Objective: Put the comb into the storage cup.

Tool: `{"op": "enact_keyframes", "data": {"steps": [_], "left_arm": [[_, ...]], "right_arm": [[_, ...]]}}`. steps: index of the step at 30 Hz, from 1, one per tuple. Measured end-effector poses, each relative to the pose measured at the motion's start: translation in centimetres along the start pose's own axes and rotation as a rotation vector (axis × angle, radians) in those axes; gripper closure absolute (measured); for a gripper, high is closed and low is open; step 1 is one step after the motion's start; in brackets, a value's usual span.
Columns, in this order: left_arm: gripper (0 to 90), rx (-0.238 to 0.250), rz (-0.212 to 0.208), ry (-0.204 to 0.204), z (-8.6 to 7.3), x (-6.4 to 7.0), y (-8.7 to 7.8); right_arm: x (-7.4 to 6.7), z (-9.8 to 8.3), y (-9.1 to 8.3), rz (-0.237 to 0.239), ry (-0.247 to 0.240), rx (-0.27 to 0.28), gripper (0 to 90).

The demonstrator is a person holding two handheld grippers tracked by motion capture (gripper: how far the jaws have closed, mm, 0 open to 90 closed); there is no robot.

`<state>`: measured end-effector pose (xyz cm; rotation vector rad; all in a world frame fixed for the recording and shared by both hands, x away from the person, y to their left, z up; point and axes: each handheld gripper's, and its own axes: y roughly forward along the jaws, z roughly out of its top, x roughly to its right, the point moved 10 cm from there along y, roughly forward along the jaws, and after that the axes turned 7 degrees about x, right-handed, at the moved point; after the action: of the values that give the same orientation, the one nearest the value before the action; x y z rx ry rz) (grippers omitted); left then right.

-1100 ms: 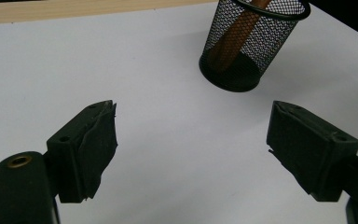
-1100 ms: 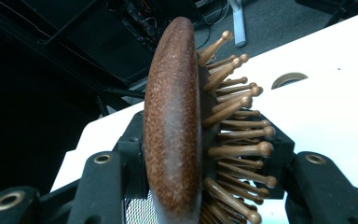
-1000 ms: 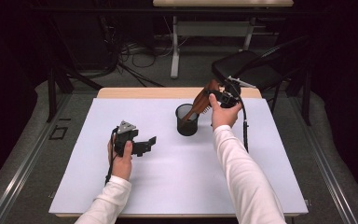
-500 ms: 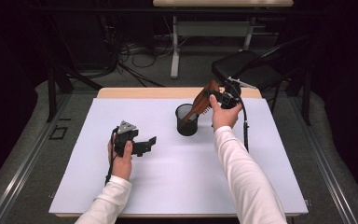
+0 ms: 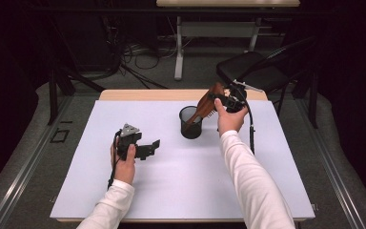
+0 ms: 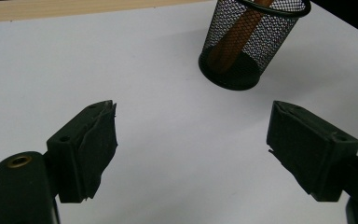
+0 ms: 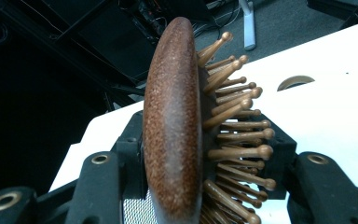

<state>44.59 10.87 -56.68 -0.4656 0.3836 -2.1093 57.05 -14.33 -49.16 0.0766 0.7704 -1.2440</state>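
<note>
From above, nothing has shifted in the last second: the right claw (image 5: pixel 219 99) stays clamped on the wooden hairbrush (image 5: pixel 204 108), whose handle rests in the mesh cup (image 5: pixel 190 123) on the desk (image 5: pixel 76 191), so placing seems nearly finished. Left gripper view: the left claw (image 6: pixel 191 144) stands apart, empty, short of the cup. Right gripper view: jaws squeeze the brush head.

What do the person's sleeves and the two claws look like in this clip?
Both sleeves are white and long. Left claw: black, angular, with a grey three-cornered plate on top, a black cable and brass-coloured screws. Right claw: black, with a looping black cable.
</note>
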Motion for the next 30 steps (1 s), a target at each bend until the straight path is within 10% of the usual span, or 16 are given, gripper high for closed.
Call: {"op": "enact_keyframes", "data": {"steps": [30], "left_arm": [[16.1,-0.006,0.001,0.001,-0.12,-0.06,0.06]], "right_arm": [[0.43,-0.23,-0.3,0.011,-0.027,-0.017,44.5]]}}
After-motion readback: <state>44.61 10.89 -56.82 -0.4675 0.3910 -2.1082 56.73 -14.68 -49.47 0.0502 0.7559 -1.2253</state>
